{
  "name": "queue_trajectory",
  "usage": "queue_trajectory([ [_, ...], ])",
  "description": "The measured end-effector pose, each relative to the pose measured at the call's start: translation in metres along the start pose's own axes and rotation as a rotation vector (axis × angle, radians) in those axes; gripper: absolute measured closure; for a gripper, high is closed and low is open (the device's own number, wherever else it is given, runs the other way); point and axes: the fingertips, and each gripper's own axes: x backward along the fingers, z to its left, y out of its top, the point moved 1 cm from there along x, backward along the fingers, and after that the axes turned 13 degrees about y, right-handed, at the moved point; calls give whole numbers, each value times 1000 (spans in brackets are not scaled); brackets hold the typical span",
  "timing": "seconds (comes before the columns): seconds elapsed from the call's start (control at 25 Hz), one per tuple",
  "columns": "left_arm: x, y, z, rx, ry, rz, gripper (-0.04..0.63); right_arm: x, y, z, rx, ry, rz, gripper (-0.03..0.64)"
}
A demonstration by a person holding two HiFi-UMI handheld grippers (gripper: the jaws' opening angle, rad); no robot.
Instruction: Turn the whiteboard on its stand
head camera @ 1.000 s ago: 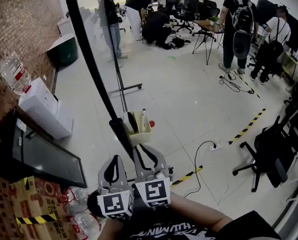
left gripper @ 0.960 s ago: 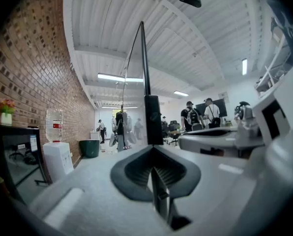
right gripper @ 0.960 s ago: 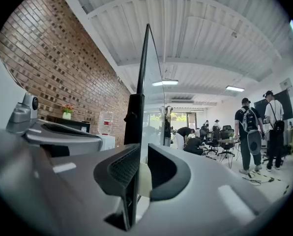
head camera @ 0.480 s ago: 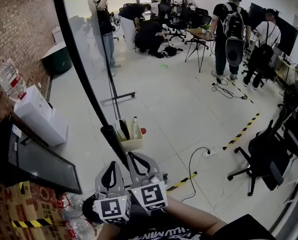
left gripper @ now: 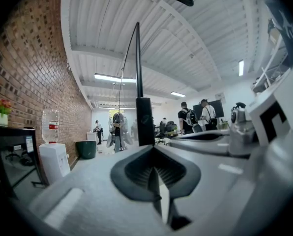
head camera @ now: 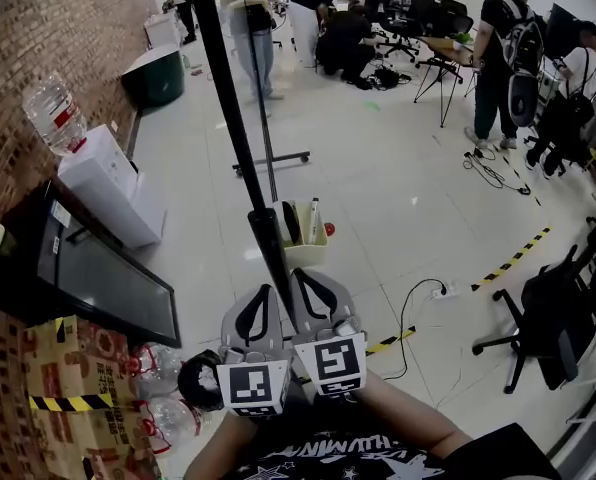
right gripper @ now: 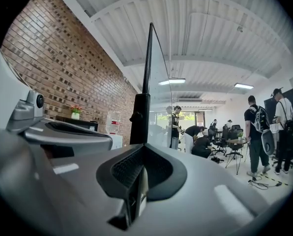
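**Item: whiteboard [head camera: 239,128], glass, black frame, on a wheeled stand.** It stands on the floor near the brick-wall edge and is seen edge-on. Its near edge rises between the two grippers. A tray [head camera: 304,255] with markers hangs at that edge, just beyond the jaw tips.

**Left gripper [left gripper: 153,154].** Jaws are pressed together with nothing between them. The frame stands just ahead of the tips.

**Right gripper [right gripper: 141,154].** Jaws are pressed together and empty. It sits beside the left gripper on the other side of the frame. Contact with the frame is probable but cannot be confirmed from the head view.

**Nearby.**
- Screen [head camera: 98,278], at the wall.
- Water dispenser [head camera: 108,193], at the wall.
- Stand foot [head camera: 278,160], further along the floor.
- Cable [head camera: 408,313], on the floor to the right.
- Chair [head camera: 543,318], on the floor to the right.
- People, well apart at the far end.

**Hazards, as judged.**
- Closed jaws hold nothing, so any turn depends on a sideways push. The tips may slide off the narrow frame and leave the board swinging free.
- Uneven pushing may roll the stand across the floor instead of pivoting it.
- A swing towards the wall could bring the board against the screen or dispenser.
- A jolt could knock the markers from the tray.
- A wheel drifting right could catch on the cable.
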Motion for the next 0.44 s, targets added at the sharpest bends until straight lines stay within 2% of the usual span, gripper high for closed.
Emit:
queue_trajectory([
  [0.44, -2, 1, 0, 4, -21, 8, 590, -5, 0, 0, 11, -4, 16, 607],
])
